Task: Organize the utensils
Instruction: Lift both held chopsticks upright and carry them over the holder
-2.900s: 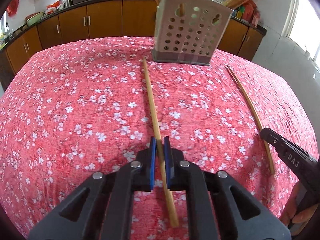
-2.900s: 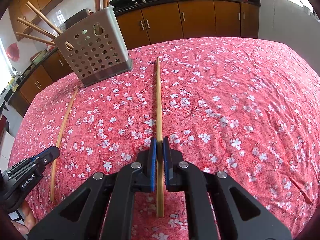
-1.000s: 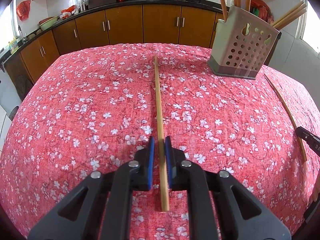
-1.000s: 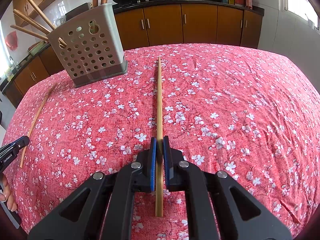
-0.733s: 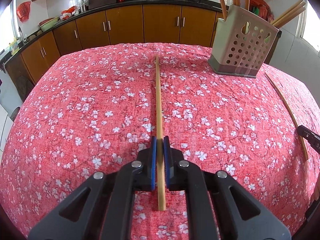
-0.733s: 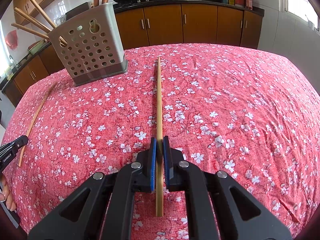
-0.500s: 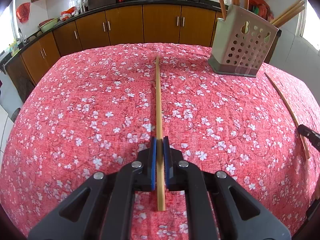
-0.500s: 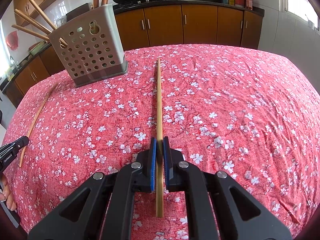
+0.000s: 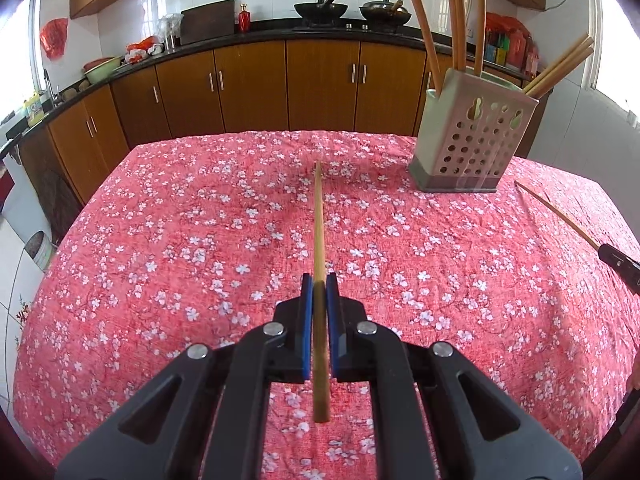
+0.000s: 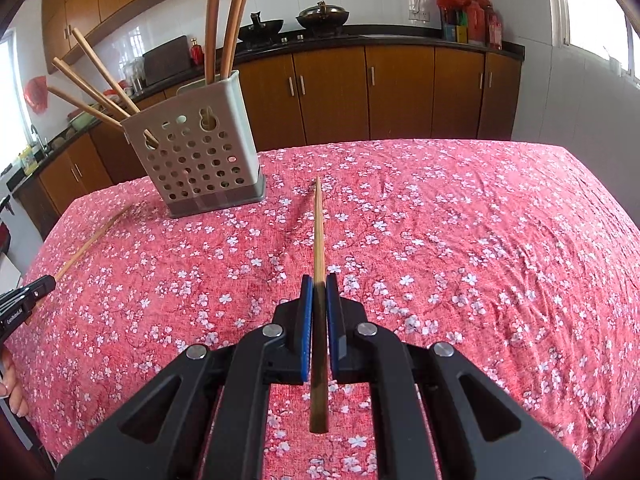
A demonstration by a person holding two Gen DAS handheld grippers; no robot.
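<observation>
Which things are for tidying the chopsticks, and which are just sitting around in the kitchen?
For the job: left chopstick, right chopstick, holder, left gripper, right gripper.
Just there: woks, cutting board, cabinets.

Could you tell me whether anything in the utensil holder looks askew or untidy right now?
Yes. In the perforated utensil holder, several chopsticks splay sideways over one rim, while others stand nearly upright.
</observation>
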